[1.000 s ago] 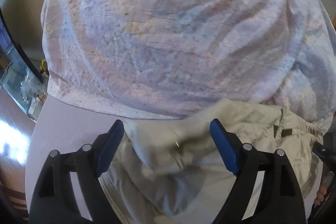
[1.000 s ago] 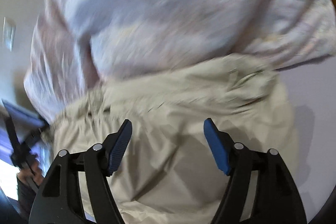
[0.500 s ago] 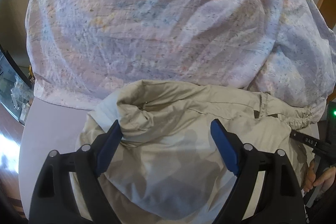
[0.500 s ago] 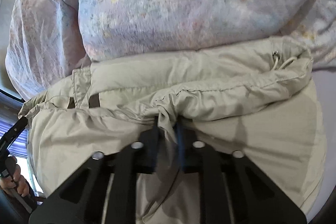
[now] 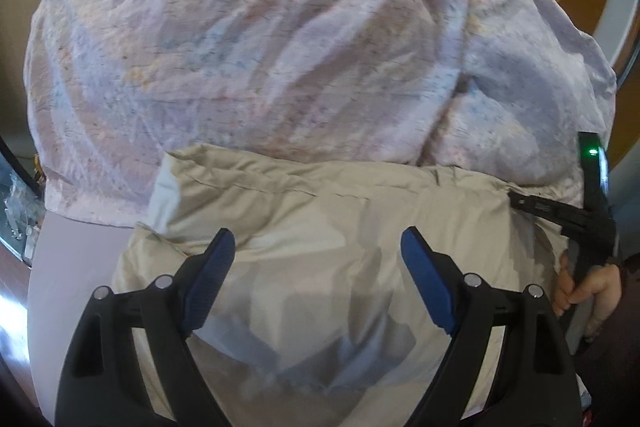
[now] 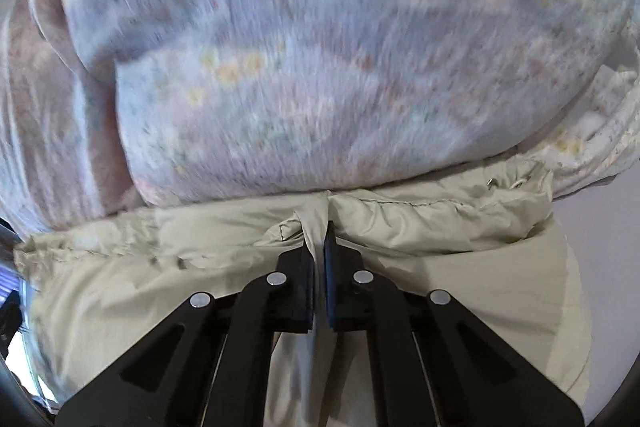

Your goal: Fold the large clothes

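One beige garment point(image 6: 460, 259), its far edge hidden under one blurred floral sheet point(image 6: 320, 47); right gripper point(image 6: 318, 239) pinches its fold, left gripper point(image 5: 318, 247) gapes.

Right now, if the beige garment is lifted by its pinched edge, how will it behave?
Probably floppy: the beige garment bunches into soft creases where the right hand-held gripper pinches it. Likely light, being thin fabric. It may drag against the patterned bedding touching its far edge.

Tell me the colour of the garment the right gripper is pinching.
Beige garment, clearest in the right wrist view.
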Available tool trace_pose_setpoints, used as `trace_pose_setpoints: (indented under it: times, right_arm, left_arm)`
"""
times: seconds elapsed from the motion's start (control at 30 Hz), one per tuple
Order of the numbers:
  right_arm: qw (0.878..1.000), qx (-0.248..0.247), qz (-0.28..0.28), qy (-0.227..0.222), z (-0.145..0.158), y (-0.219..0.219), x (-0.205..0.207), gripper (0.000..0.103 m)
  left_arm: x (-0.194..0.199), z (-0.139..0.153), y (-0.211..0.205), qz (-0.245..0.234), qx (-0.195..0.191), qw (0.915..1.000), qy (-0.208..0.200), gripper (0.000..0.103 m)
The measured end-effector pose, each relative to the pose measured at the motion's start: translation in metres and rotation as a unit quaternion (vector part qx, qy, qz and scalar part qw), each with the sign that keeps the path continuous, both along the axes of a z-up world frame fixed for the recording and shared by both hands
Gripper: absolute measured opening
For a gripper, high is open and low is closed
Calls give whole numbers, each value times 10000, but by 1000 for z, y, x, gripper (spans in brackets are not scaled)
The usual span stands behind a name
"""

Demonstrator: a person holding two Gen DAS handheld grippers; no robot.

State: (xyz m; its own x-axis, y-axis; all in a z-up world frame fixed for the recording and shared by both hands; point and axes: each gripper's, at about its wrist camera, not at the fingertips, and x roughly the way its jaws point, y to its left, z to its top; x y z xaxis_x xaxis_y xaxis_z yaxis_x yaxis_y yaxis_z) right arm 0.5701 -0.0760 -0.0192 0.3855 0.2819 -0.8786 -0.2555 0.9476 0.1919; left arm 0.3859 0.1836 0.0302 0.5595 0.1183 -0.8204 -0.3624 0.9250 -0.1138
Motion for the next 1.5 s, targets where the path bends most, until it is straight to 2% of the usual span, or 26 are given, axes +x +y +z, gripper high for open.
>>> trace_pose_setpoints:
  times: [0.1,0.2,0.23,0.27,0.33,0.57,0.7,0.77,0.97,1.33,1.4,1.5]
  right_arm:
    - [10000,23,71,25,2,5,-1,6]
    - [9998,172,129,-4,15,-23,-9,21]
    - [9997,212,137,-65,20,-29,-13,33]
    - [9994,266,146,-152,25,-37,-18,49]
    - [9987,358,186,-326,34,-50,-29,59]
    - [9979,394,338,-395,34,-84,-69,59]
    - [9988,137,416,-208,13,-89,-66,59]
    - [9991,-36,406,-122,3,-86,-68,59]
    - [9981,-369,427,-228,-13,-67,-59,62]
    - [9970,-444,325,-542,-47,-20,-37,68]
    - [9961,-467,311,-687,-61,-15,-42,70]
    - [9953,-457,284,-803,-66,-12,-44,72]
  left_arm:
    - [0,-5,-7,-92,-30,9999,57,85]
    - [-5,-13,-9,-125,-22,9998,137,85]
    - [-6,-15,-8,-122,-36,9998,160,85]
    - [-7,-18,-8,-110,-50,9998,185,85]
    - [-8,-22,-7,-88,-60,9997,230,85]
    - [-21,-29,-4,42,14,9995,314,85]
    - [-22,-37,-5,55,199,9988,439,85]
    - [-20,-44,-3,110,218,9984,511,88]
    - [-13,-64,9,332,263,9975,560,93]
    - [6,-88,32,656,376,9950,650,97]
    - [11,-94,35,689,431,9947,637,98]
    - [15,-102,39,710,499,9943,615,101]
